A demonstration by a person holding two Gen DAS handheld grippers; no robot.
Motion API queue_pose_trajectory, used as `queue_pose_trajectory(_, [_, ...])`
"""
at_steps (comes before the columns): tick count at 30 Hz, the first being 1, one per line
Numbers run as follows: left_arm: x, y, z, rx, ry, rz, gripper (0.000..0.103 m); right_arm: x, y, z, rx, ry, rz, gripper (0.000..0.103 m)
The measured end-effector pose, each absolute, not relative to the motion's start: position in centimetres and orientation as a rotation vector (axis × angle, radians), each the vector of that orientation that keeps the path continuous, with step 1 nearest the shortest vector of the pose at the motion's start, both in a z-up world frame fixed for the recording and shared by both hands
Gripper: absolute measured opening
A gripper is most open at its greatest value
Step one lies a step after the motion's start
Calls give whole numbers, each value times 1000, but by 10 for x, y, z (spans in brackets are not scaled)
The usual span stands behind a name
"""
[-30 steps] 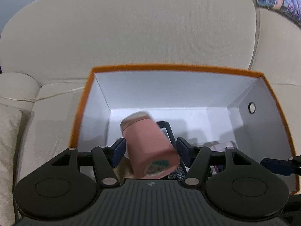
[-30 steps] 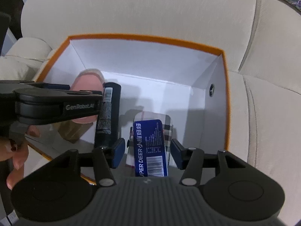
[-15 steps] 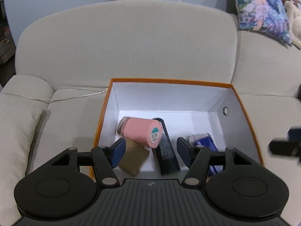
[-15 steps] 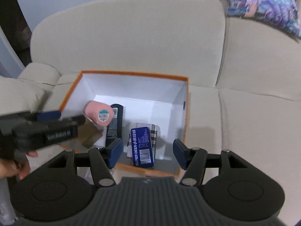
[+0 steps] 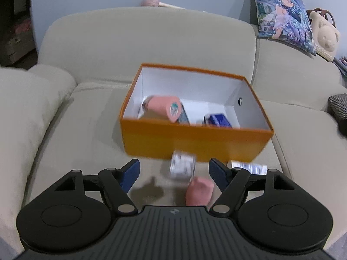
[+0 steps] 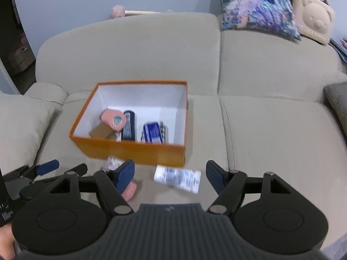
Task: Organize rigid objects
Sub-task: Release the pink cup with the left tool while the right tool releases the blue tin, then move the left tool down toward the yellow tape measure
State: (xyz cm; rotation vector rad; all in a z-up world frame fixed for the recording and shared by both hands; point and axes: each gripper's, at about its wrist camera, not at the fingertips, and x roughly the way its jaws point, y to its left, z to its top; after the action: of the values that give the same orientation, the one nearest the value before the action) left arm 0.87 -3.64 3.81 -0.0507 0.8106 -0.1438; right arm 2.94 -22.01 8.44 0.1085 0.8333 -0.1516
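An orange box (image 5: 195, 140) (image 6: 134, 151) with white inner walls sits on the beige sofa. Inside lie a pink cylinder (image 5: 163, 107) (image 6: 113, 119), a black case (image 6: 128, 127), a blue tin (image 5: 218, 120) (image 6: 154, 133) and a tan block (image 6: 100, 131). In front of the box lie a white tube (image 6: 176, 177), a clear packet (image 5: 182, 166) and a small pink object (image 5: 199, 191) (image 6: 129, 191). My left gripper (image 5: 174, 174) is open and empty above the packet. My right gripper (image 6: 170, 173) is open and empty above the white tube.
A beige cushion (image 6: 19, 125) lies left of the box. A printed pillow (image 6: 256, 6) and a bear-shaped bag (image 6: 312, 21) rest on the sofa back at the right. A dark checked cushion (image 6: 337, 99) is at the far right.
The left gripper let go of the pink cylinder, which now lies in the box. Both grippers pulled back out of the box toward the sofa's front; loose items came into view.
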Motion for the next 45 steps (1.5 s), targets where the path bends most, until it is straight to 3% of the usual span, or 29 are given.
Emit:
queue_pose_trajectory(4, [-9,-33,22,-59,831,-121,85,5,-220,91,276,763,-172,88])
queue_pose_trajectory(18, [-37,-33,9,-30,817,-92,85,-6,-206,101,263,703,-162,92])
queue_pose_trajectory(45, [-14,-64,-45,54,862,-29,85,60,-210,85,318,800,-23,93])
